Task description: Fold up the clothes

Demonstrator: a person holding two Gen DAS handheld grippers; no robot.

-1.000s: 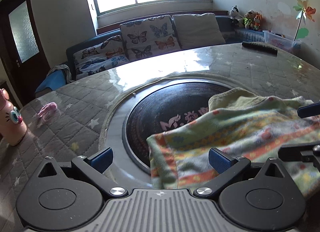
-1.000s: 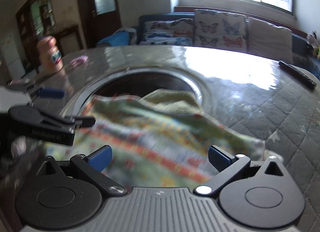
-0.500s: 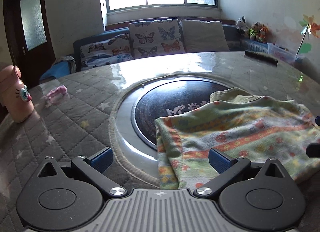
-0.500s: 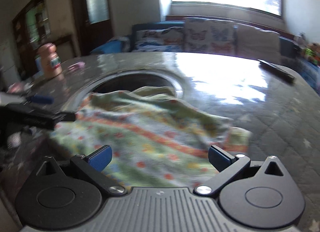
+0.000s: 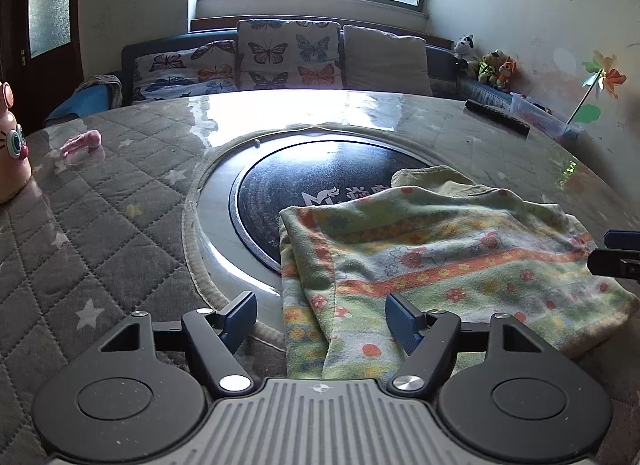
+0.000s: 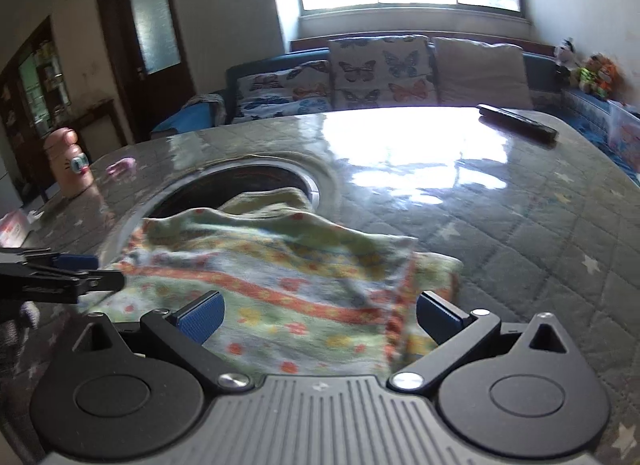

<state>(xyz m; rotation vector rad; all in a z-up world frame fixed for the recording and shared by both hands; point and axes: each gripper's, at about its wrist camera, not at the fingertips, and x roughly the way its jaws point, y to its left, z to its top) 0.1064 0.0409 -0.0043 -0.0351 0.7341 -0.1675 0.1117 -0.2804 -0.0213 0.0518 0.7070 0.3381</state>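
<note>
A small green garment with orange flowered stripes point(image 5: 440, 261) lies folded on the round table, partly over the dark centre disc point(image 5: 304, 185). It also shows in the right wrist view point(image 6: 288, 281). My left gripper point(image 5: 322, 321) is open and empty, above the garment's near left corner. My right gripper point(image 6: 318, 315) is open and empty, over the garment's near edge. The right gripper's fingertips point(image 5: 616, 253) show at the garment's right side. The left gripper's fingertips point(image 6: 80, 277) show at the garment's left side.
The table has a grey quilted star cover point(image 5: 100, 233). A pink cat-shaped bottle point(image 5: 10, 153) and a small pink object point(image 5: 82, 141) sit at the left. A black remote point(image 5: 498, 117) lies far right. A sofa with butterfly cushions point(image 5: 280, 57) stands behind.
Both grippers have pulled back and risen away from the garment, jaws open throughout. The garment lies still on the table.
</note>
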